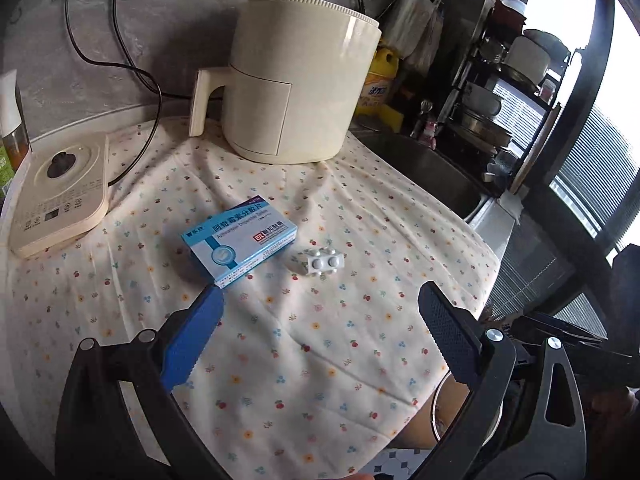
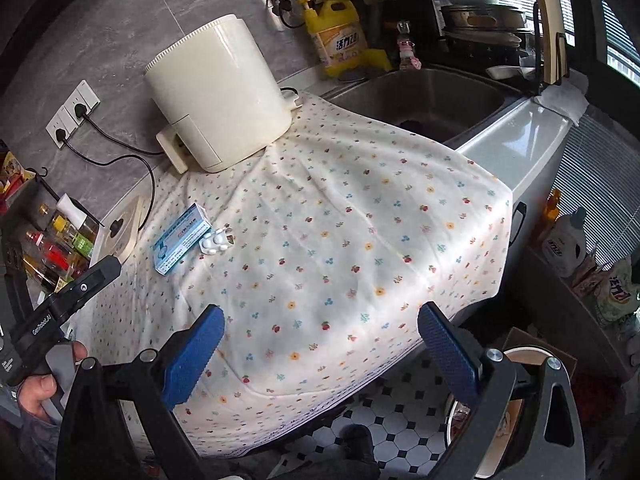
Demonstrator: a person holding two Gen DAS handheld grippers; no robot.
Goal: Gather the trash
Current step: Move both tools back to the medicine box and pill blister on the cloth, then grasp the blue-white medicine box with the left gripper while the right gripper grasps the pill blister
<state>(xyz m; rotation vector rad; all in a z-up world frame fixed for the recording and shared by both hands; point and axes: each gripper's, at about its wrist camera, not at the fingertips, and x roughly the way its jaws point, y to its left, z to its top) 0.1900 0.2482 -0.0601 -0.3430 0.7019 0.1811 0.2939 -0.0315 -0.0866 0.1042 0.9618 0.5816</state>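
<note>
A blue and white medicine box (image 1: pixel 240 240) (image 2: pixel 180 240) lies on the flowered cloth (image 1: pixel 320 340) (image 2: pixel 360 220). Just to its right sits a crumpled white pill blister (image 1: pixel 320 262) (image 2: pixel 215 242). My left gripper (image 1: pixel 320 304) is open, its left blue fingertip close to the box's near corner, nothing held. My right gripper (image 2: pixel 320 320) is open too, hovering over the cloth's near edge, well short of both items. The left tool's black body (image 2: pixel 60 308) and a hand (image 2: pixel 40 392) show at the left of the right wrist view.
A cream air fryer (image 1: pixel 300 80) (image 2: pixel 216 92) stands at the back. A kettle base (image 1: pixel 60 196) lies left, with bottles (image 2: pixel 60 240) beyond. A sink (image 2: pixel 432 100) and yellow detergent bottle (image 2: pixel 340 36) are right. A round bin rim (image 2: pixel 500 400) shows below the counter edge.
</note>
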